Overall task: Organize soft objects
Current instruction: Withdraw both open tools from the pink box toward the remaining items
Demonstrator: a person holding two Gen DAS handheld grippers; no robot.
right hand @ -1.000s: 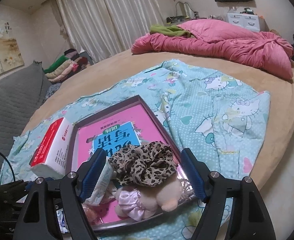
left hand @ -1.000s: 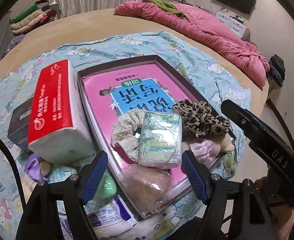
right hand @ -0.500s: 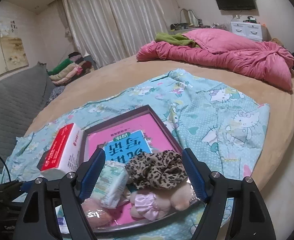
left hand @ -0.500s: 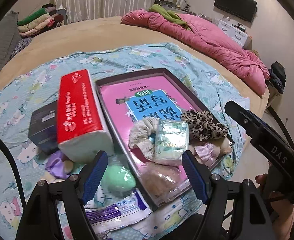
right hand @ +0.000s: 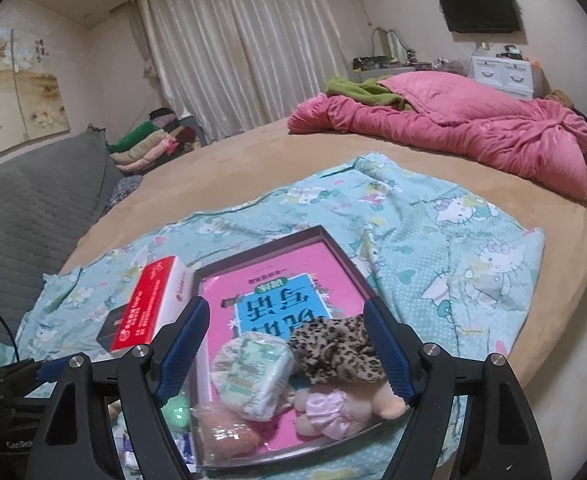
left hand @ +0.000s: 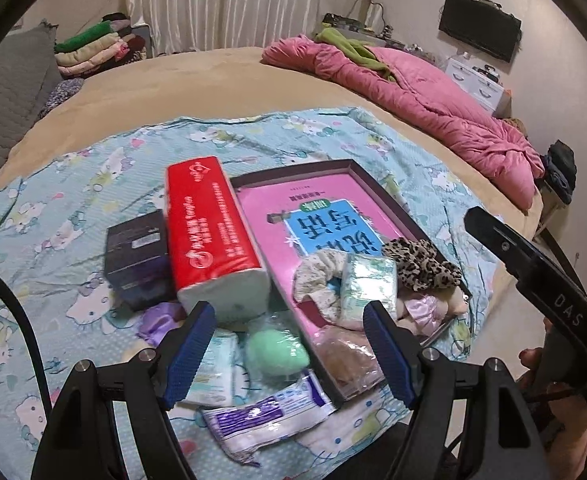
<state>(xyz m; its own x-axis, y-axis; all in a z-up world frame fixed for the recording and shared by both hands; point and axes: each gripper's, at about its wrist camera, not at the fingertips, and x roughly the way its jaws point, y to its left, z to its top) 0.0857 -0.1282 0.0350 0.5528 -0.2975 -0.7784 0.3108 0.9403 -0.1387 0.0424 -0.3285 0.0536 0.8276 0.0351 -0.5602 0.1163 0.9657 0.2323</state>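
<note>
Round tan bed point(right hand: 253, 168) fills most of both views, w/ a teal cartoon-print sheet point(left hand: 73, 184) spread over its near half; pink quilt point(right hand: 473, 132) bunched at 2 o'clock along the far edge, green cloth point(right hand: 357, 90) lying on it; white curtains point(right hand: 245, 48) at 12 o'clock, wall TV point(right hand: 477, 8) & white drawers point(right hand: 501, 74) at 1 o'clock, folded clothes pile point(right hand: 149, 140) at 10 o'clock next to a grey quilted headboard point(right hand: 25, 208); painted wall panel point(right hand: 9, 80) at 9 o'clock. On the sheet sits a dark shallow tray point(left hand: 317, 168) w/ pink liner; soft items crowd its near corner: leopard scrunchie point(left hand: 421, 264), floral scrunchie point(left hand: 317, 276), green-print tissue pack point(left hand: 369, 284) leaning on it, pink satin scrunchie point(right hand: 329, 412), peach plush point(right hand: 377, 396), clear-wrapped brownish pack point(left hand: 345, 356). Just left of the tray, touching its rim: red tissue pack point(left hand: 209, 232); dark box point(left hand: 137, 256) at its 9 o'clock; purple scrunchie point(left hand: 161, 316), green sponge point(left hand: 273, 348), pale wipes pack point(left hand: 213, 368) & purple-label packet point(left hand: 261, 420) loose on the sheet at 6 o'clock. Left gripper point(left hand: 289, 348) above the loose items, jaws apart, nothing between the pads; right gripper point(right hand: 285, 344) over the tray's near corner, jaws wide apart, gripping nothing, seen at 3 o'clock in the left view w/ a hand point(left hand: 549, 392) on it.
</note>
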